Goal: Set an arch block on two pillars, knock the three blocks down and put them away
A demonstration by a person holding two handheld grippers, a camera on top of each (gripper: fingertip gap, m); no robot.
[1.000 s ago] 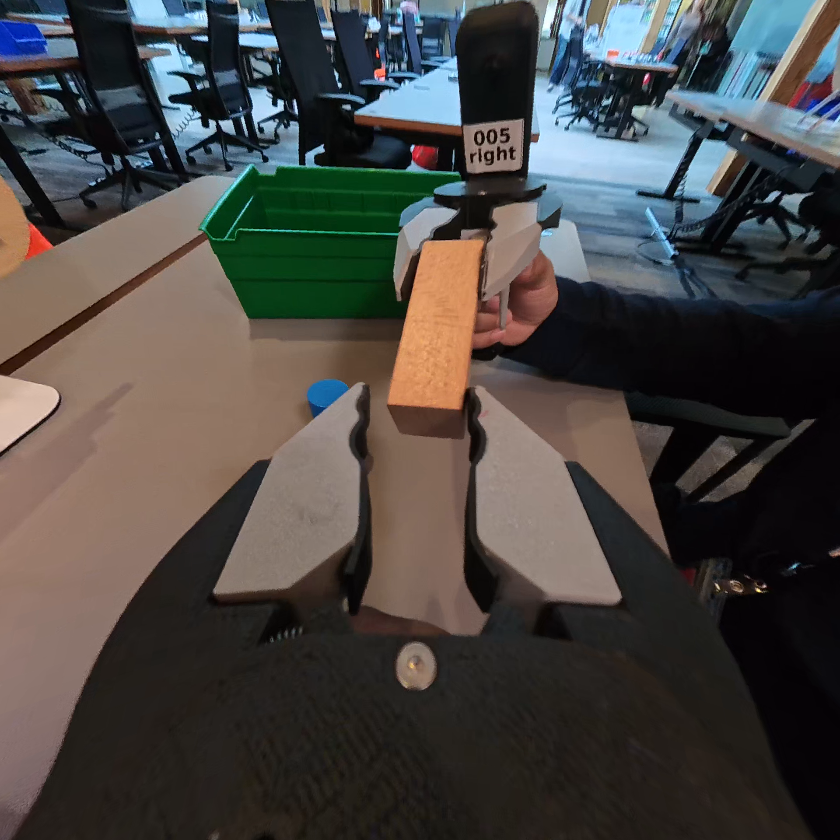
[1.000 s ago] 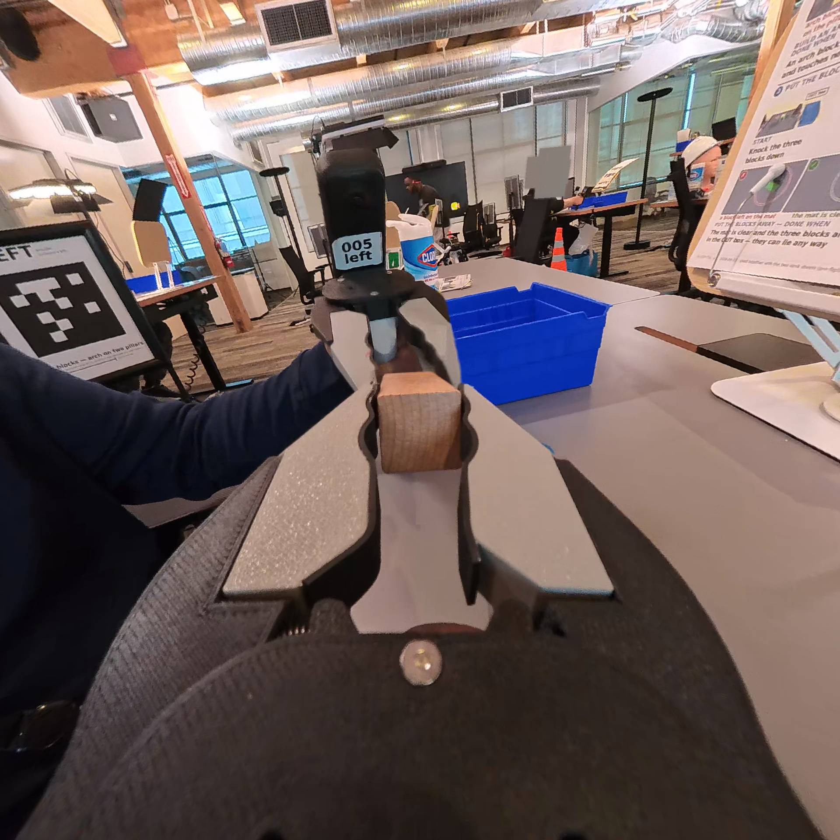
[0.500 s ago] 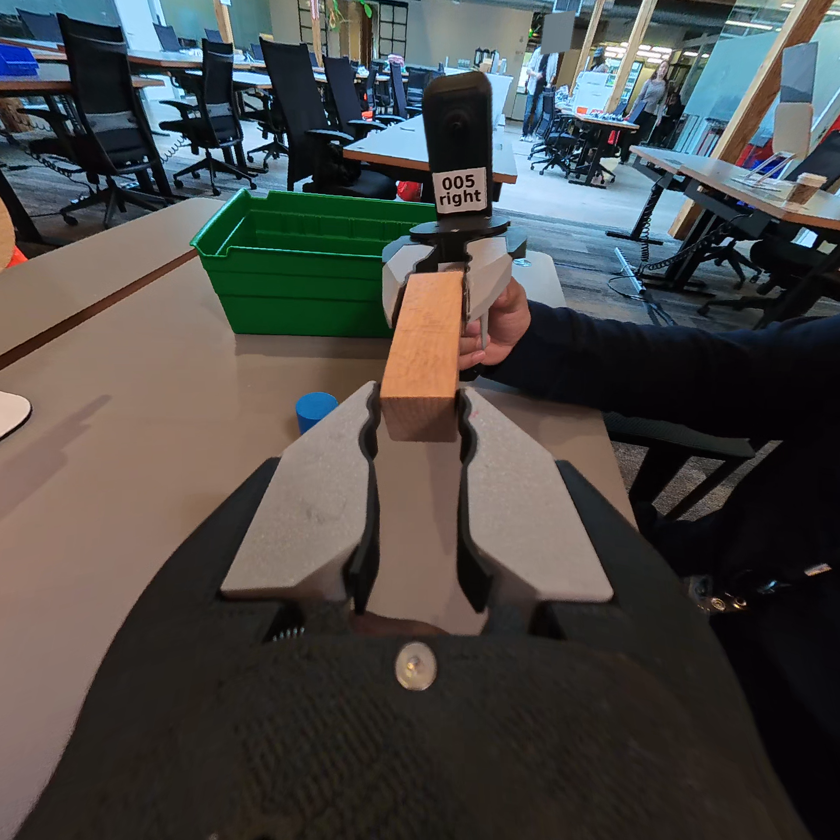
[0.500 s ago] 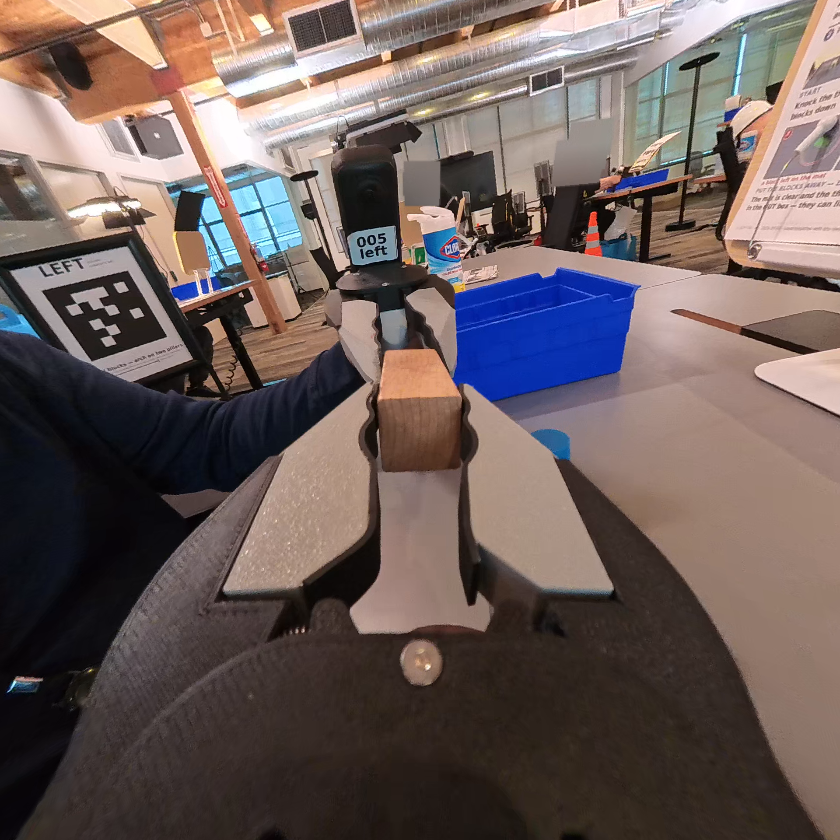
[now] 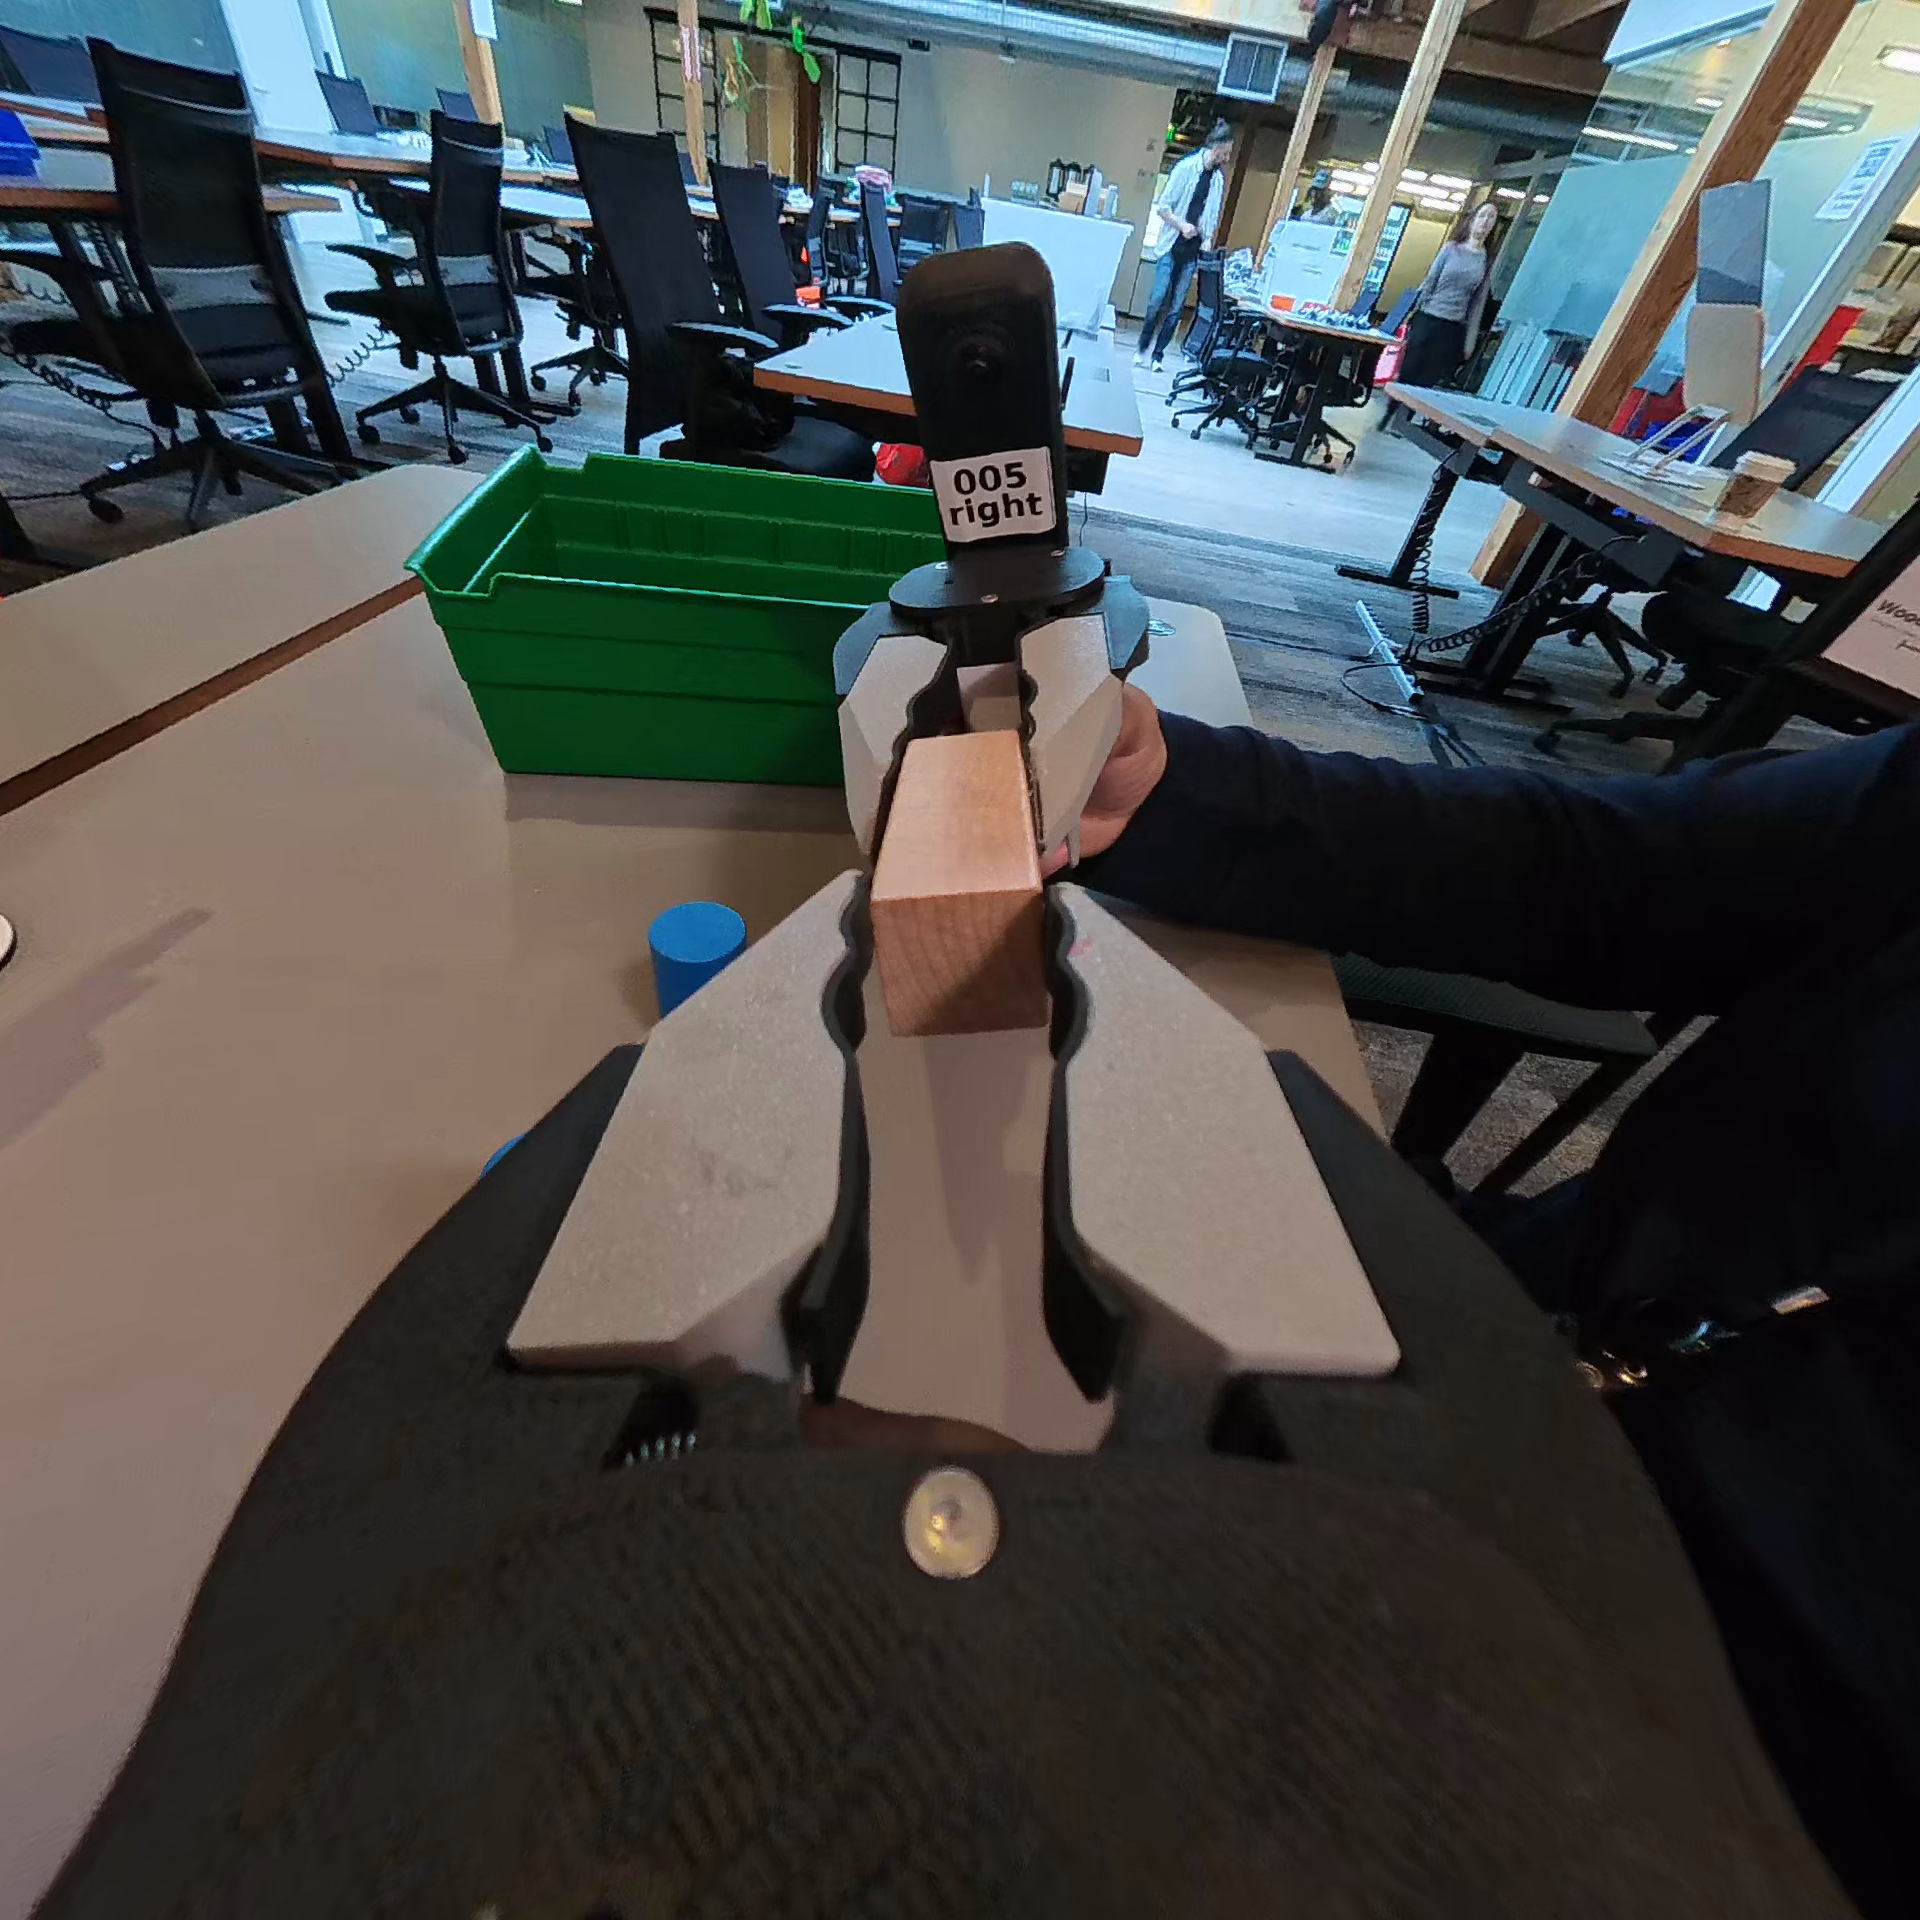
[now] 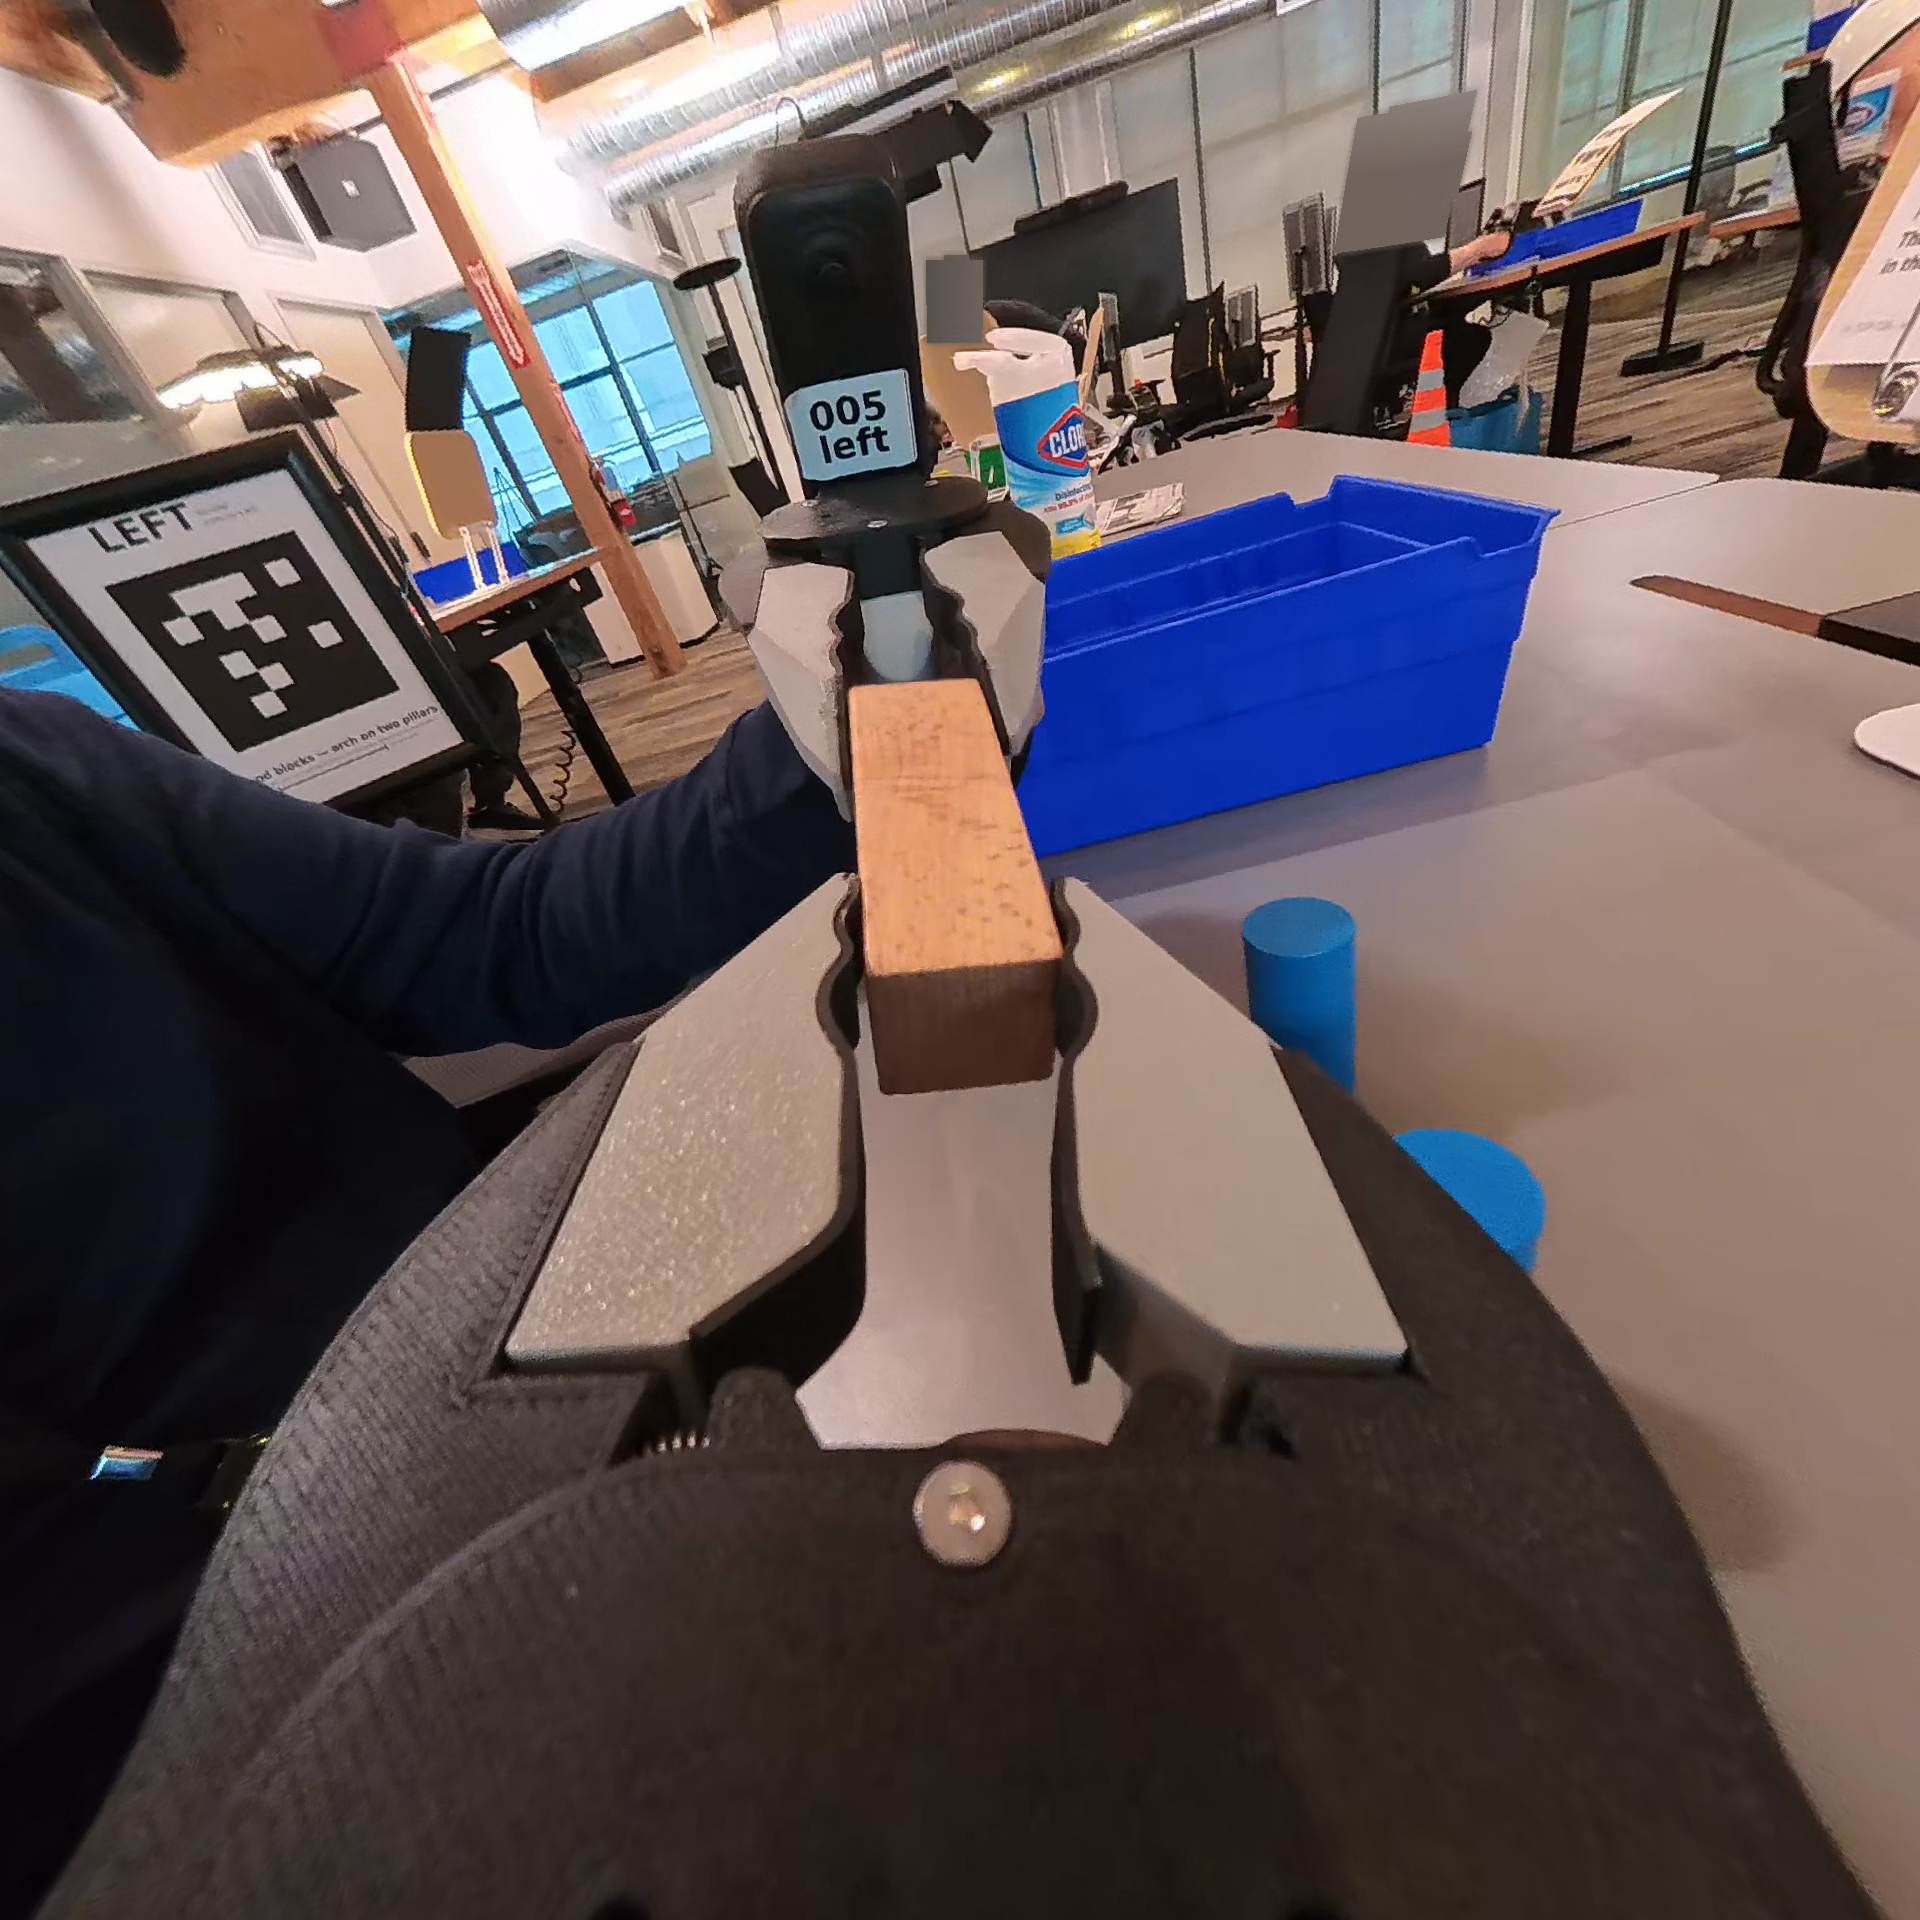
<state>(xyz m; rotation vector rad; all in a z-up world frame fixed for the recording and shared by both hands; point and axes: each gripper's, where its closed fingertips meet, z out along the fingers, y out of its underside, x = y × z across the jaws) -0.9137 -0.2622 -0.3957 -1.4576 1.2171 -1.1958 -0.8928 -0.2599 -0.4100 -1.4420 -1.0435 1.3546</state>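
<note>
- Green plastic bin beyond the left gripper, blue plastic bin beyond the right gripper; contents unseen;
- Long rectangular wooden block spans level between them, each gripper clenching one end.

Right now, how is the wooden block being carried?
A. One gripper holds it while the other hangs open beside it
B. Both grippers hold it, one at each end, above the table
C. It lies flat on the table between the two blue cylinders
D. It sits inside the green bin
B: the wooden block spans between the left gripper and the right gripper, each set of fingers closed on one end, clear of the table.
</note>
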